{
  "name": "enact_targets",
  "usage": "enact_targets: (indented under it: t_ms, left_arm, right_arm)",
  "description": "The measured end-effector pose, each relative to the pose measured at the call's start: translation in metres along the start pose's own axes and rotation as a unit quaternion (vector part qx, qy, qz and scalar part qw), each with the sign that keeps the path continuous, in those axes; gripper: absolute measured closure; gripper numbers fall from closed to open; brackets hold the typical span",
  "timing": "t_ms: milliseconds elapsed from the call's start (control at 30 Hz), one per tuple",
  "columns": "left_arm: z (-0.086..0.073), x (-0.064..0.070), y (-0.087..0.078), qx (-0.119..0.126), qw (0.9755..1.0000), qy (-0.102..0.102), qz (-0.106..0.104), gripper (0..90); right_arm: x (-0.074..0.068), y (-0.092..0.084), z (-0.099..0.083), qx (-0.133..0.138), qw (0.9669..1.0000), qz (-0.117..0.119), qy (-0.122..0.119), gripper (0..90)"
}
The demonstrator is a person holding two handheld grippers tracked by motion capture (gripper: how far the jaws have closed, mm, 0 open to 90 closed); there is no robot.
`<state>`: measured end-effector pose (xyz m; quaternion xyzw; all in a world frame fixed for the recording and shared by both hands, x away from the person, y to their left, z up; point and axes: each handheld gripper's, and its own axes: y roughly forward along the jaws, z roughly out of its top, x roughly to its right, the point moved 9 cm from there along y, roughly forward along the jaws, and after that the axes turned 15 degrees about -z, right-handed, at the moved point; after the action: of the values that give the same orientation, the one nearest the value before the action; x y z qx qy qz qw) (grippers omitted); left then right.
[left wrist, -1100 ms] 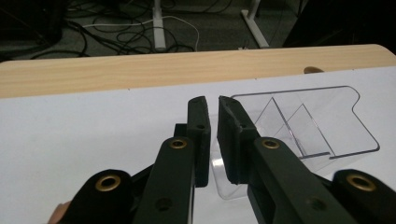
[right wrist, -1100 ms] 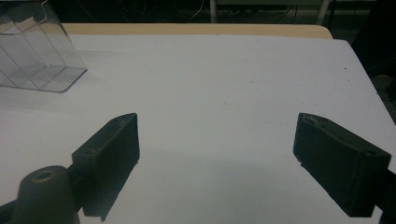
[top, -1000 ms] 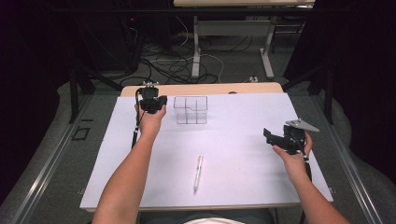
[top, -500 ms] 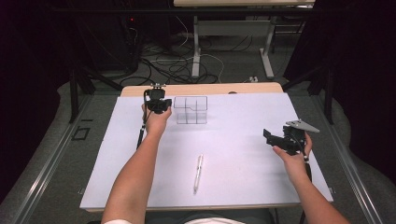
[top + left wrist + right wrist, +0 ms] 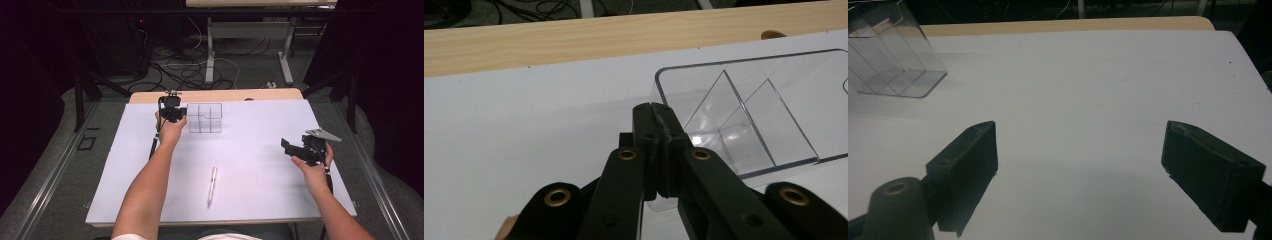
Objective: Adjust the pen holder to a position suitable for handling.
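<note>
Right now the left gripper has its jaws pinched together on the near wall of the clear divided organizer, which stands near the far edge of the desk, left of its middle. Meanwhile the right gripper hangs wide open and empty near the right edge. Since the grip is on one thin, slick wall, the organizer could likely tilt or slip free if lifted quickly.

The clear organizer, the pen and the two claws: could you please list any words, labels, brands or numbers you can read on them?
None can be read.
Clear organizer: plain transparent walls and dividers, no label.
Pen: too small to tell whether it bears any print.
Left claw and right claw: plain black jaws, no marking.
White table cover: blank.
</note>
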<state>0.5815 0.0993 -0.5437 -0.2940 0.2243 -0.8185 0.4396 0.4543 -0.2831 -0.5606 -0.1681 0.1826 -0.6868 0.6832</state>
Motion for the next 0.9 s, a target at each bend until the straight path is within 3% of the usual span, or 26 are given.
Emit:
enact_targets:
  t_ms: [300,900]
  left_arm:
    - [-0.001,0.003,0.000,-0.001,1.0000,0.005,-0.002,90.0]
    - [0.000,0.028,0.012,0.001,0.9998,0.015,-0.016,90.0]
  right_arm:
    - [-0.004,0.000,-0.001,-0.006,1.0000,0.003,-0.002,14.5]
    - [-0.006,0.001,-0.001,-0.005,1.0000,0.007,-0.002,14.6]
